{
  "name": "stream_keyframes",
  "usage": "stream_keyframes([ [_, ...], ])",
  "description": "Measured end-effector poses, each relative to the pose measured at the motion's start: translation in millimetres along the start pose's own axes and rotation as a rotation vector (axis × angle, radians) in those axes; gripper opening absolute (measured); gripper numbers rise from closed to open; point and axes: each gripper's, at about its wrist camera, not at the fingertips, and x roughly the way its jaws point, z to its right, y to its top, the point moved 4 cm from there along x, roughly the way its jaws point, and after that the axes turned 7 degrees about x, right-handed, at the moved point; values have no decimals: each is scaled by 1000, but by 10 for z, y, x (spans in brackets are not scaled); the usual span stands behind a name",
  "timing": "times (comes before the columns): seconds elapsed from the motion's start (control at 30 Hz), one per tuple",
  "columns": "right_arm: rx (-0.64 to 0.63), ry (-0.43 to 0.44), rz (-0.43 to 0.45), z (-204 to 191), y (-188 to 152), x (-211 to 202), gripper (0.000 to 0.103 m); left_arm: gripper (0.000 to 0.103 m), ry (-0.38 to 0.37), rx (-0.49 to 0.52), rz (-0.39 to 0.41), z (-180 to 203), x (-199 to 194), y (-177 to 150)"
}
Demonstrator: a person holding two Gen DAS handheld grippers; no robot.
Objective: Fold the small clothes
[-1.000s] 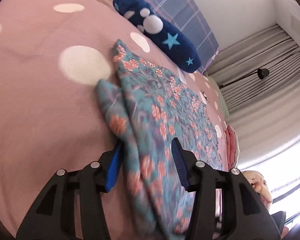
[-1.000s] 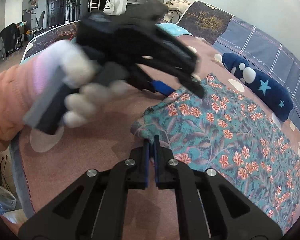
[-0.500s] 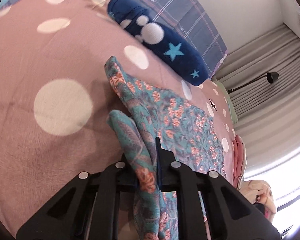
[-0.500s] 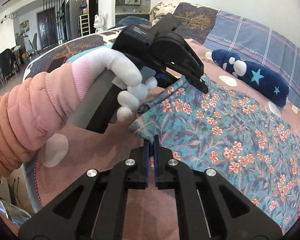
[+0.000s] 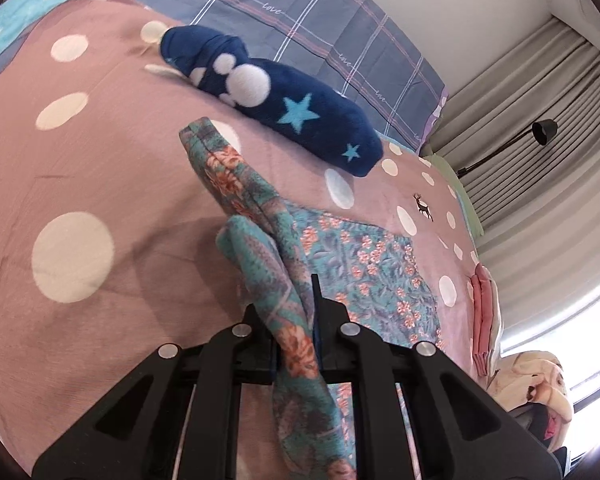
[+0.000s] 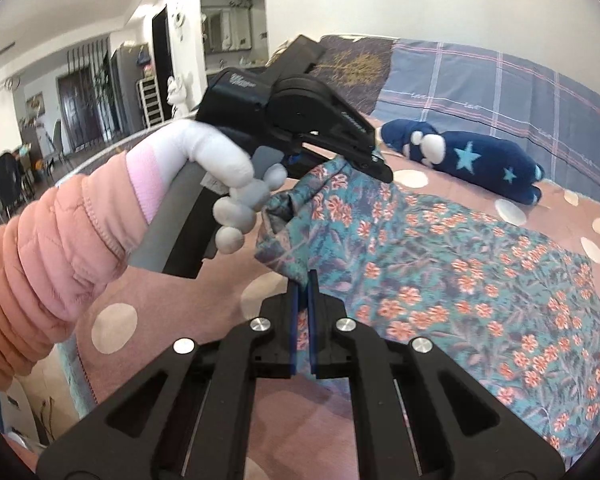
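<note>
A teal floral garment lies spread on the pink polka-dot bedspread. My left gripper is shut on a bunched edge of the garment and holds it lifted off the bed. In the right wrist view the left gripper is at the garment's far-left corner, held by a gloved hand. My right gripper is shut on the near-left edge of the garment and holds it raised too.
A navy plush pillow with stars and white dots lies at the back of the bed, also in the right wrist view. A plaid blue cover lies behind it. Folded pink clothes lie at the right edge.
My left gripper closed on the garment's edge and lifted it. My right gripper stayed shut on the near edge and rose with it.
</note>
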Motion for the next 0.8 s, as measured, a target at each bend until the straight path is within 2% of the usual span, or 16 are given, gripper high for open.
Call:
stream_keyframes([
  [0.17, 103, 24, 33, 374, 8, -221, 4, 11, 17, 28, -1, 353, 114, 78],
  [0.4, 247, 20, 90, 982, -84, -643, 4, 11, 28, 105, -22, 1047, 436, 145],
  [0.6, 355, -11, 115, 1478, -311, -966, 4, 11, 57, 173, -104, 1674, 940, 77],
  [0.8, 497, -40, 113, 2028, -599, -1199, 4, 10, 81, 212, -169, 2066, 1460, -43],
])
